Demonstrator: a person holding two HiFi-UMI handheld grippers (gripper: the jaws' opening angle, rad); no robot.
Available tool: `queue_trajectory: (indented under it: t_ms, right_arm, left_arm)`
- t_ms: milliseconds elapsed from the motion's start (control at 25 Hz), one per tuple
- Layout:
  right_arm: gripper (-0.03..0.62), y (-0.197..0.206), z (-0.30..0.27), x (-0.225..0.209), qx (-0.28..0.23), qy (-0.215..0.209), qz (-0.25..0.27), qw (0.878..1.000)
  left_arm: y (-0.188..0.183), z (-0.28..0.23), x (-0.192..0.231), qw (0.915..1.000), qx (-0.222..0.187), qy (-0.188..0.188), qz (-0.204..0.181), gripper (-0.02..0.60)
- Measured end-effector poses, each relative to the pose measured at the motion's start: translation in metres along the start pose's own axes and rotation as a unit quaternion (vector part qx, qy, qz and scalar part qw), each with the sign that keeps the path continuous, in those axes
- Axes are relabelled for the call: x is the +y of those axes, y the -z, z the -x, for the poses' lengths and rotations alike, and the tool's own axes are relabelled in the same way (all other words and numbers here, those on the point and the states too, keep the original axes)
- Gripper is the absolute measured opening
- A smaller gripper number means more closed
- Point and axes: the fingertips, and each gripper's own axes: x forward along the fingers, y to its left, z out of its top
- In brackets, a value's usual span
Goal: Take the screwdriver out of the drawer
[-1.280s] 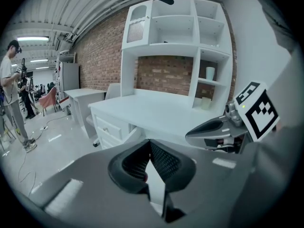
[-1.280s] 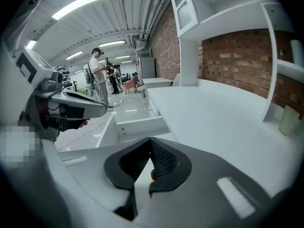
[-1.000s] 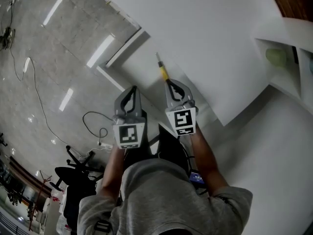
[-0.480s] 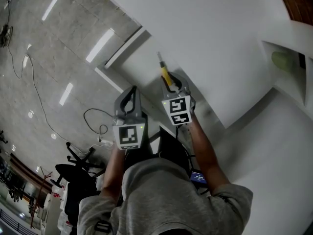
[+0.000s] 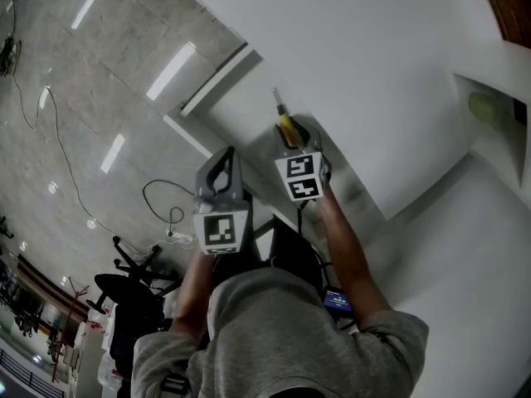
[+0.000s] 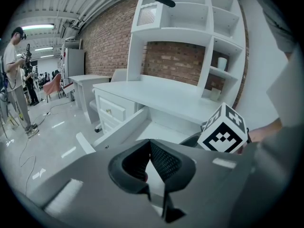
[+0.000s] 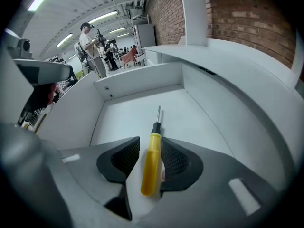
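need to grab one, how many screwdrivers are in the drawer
1: the screwdriver lies on the drawer floor, between the opening fingers of the right gripper. More may hide behind that gripper.

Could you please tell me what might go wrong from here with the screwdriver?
The right hand-held gripper's jaws are opening around the screwdriver's yellow handle, which lies closer to one pad; closing could push it askew or roll it away. Its shaft points toward the drawer's back wall, so a tilted lift might snag there.
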Motion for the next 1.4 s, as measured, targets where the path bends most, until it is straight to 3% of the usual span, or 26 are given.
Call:
queue_trajectory:
  t_ms: [160,280,600,1040,1400]
  right_arm:
    - [0.142,0.005,-0.008,-0.001,0.012,0.004,0.000,1.000]
    - [0.095,0.007,-0.012,-0.004,0.017,0.012,-0.004,1.000]
    - [0.083,0.007,-0.011,-0.004,0.021,0.012,-0.007,1.000]
    - [0.081,-0.001,0.007,0.009,0.005,0.002,-0.004,1.000]
    - [0.081,-0.023,0.048,0.020,-0.029,0.011,0.003,1.000]
  left_arm:
    - [0.001,-0.002,0.002,1.0000,0.002,0.002,-0.001,0.012]
    - [0.001,-0.003,0.004,1.0000,0.002,0.001,0.004,0.012]
    - [-0.002,-0.003,0.005,1.0000,-0.001,-0.002,0.004,0.012]
    - [-0.013,0.007,0.005,0.9999,-0.014,-0.004,-0.007,0.012]
    - [-0.045,0.032,-0.005,0.9986,-0.047,0.002,-0.026,0.012]
